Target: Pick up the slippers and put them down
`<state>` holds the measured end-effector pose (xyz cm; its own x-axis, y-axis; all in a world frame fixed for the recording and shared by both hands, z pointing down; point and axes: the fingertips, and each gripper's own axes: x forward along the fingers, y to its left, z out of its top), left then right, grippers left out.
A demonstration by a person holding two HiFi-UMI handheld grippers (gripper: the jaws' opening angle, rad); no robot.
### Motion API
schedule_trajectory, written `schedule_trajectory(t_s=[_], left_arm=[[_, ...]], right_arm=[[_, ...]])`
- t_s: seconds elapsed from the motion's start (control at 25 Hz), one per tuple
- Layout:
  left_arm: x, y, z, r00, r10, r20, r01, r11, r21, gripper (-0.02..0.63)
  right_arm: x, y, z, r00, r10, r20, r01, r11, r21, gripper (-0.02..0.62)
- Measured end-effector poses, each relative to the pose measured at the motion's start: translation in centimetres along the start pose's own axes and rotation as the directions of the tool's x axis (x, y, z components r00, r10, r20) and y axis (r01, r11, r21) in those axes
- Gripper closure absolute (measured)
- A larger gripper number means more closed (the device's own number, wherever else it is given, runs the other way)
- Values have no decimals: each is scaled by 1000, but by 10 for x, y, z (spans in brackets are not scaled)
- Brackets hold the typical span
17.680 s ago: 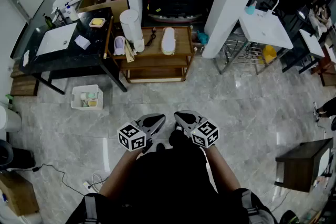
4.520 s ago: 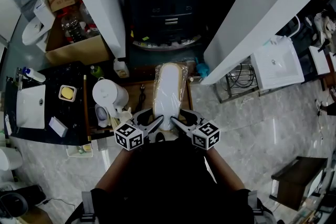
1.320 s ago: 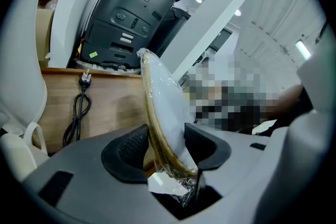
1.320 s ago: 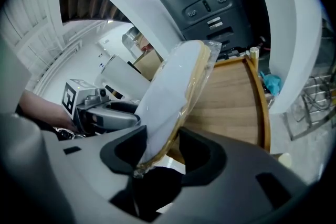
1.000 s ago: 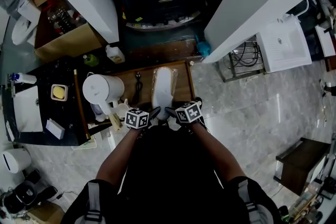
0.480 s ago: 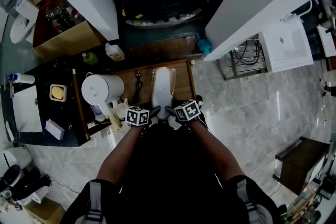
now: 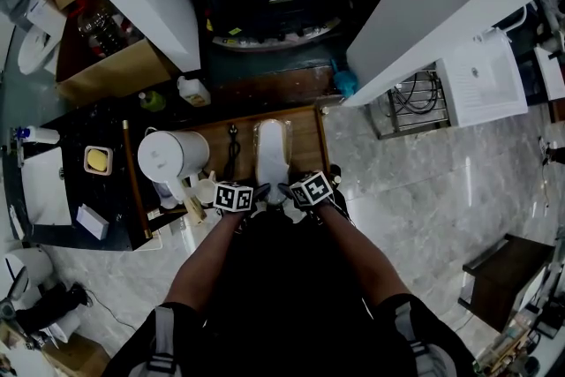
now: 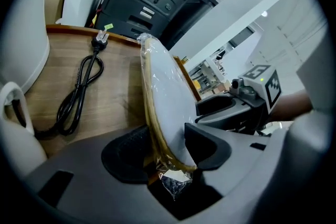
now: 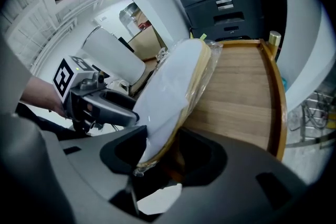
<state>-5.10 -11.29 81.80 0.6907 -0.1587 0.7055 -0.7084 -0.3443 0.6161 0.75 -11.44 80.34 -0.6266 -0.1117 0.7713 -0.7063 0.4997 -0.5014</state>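
we grip the near end of the wrapped slippers (image 7: pixel 272 153) with left hand-held gripper (image 7: pixel 262 191) and right hand-held gripper (image 7: pixel 285 191), over the wooden surface (image 7: pixel 305 144). a black cable (image 7: pixel 231 147) and white kettle (image 7: pixel 172 156) sit alongside; marble floor (image 7: pixel 415 181) surrounds it.

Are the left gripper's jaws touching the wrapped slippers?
Touching. The left gripper view shows the left gripper with both jaws pressed against the wrapped slippers, held edge-on.

Left tongs (image 7: pixel 262 191) and right tongs (image 7: pixel 284 190) point downward, both clamped.
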Motion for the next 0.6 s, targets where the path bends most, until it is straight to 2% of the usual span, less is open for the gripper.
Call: schedule_trajectory(t_s=[0.2,0.44,0.6], left_arm=[[4,7,-6,999,40,-30,-42,997,-66,387],[6,12,-7,996,64,-57,-68,996,-61,387],[6,16,-9,994,78,-77,-87,989,-116,364]], right_arm=[[4,-6,-6,998,-45,-46,43,998,-36,396],[14,-9,-9,997,-59,-54,57,998,-42,396],[12,-12,-10,994,-75,-73,73,997,-30,389]])
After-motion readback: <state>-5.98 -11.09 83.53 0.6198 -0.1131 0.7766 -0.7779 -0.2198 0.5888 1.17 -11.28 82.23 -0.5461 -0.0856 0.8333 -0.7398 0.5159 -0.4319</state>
